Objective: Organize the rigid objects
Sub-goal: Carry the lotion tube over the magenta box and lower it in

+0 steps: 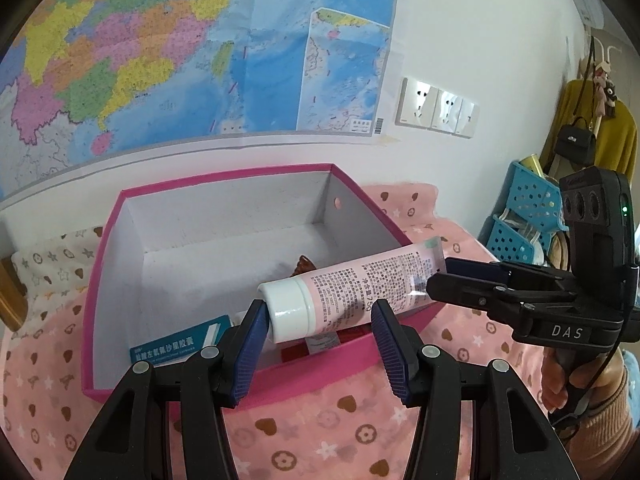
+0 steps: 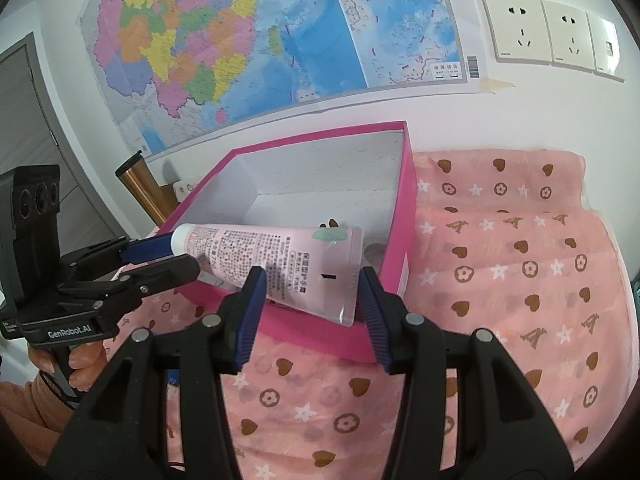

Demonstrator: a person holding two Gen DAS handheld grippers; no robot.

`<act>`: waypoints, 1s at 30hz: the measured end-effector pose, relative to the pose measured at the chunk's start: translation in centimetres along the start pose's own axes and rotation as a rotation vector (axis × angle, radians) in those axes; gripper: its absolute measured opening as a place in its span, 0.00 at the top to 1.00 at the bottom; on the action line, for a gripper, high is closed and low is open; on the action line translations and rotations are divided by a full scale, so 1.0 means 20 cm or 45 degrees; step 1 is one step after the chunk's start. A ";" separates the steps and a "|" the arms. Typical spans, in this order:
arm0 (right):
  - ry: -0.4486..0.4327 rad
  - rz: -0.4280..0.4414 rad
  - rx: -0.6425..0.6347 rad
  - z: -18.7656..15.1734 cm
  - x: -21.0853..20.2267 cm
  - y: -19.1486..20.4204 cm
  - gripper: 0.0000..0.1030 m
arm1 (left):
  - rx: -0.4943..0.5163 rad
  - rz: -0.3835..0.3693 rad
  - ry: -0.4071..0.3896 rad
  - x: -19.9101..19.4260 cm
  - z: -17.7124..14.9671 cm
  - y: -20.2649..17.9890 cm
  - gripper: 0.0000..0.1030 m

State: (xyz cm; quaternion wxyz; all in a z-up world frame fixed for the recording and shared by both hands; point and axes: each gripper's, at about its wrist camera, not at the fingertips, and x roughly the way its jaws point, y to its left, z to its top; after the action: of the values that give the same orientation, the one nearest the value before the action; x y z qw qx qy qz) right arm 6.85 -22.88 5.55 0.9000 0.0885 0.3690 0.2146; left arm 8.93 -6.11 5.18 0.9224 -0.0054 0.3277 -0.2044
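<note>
A pink tube with a white cap (image 1: pixel 352 292) hangs over the near right corner of an open magenta box (image 1: pixel 120 216) on a pink patterned cloth. My left gripper (image 1: pixel 320 344) is open, its blue pads either side of the cap end, the left pad touching the cap. My right gripper (image 2: pixel 310 300) is also open, its pads either side of the flat crimped end of the tube (image 2: pixel 280 260). In the box lie a teal medicine carton (image 1: pixel 180 344) and a small brown object (image 1: pixel 304 266).
The box (image 2: pixel 404 200) stands against a white wall with a map (image 1: pixel 160 60) and sockets (image 1: pixel 436 108). A blue perforated basket (image 1: pixel 524 216) and hanging clothes are at right. A copper tumbler (image 2: pixel 140 188) stands left of the box.
</note>
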 end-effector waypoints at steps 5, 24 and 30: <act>0.005 -0.013 0.000 0.01 0.02 0.00 0.51 | -0.006 0.009 0.017 0.03 0.00 0.01 0.48; 0.020 -0.059 -0.021 0.04 0.07 0.00 0.51 | -0.040 0.026 0.084 0.16 0.00 0.06 0.48; -0.006 -0.118 -0.015 0.04 0.06 -0.01 0.51 | -0.044 0.027 0.085 0.16 0.00 0.06 0.48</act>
State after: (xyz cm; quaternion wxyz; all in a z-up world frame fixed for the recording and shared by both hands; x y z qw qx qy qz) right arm 8.19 -22.53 5.33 0.9103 0.0664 0.3694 0.1746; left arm 11.58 -6.20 3.00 0.9128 -0.0110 0.3618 -0.1889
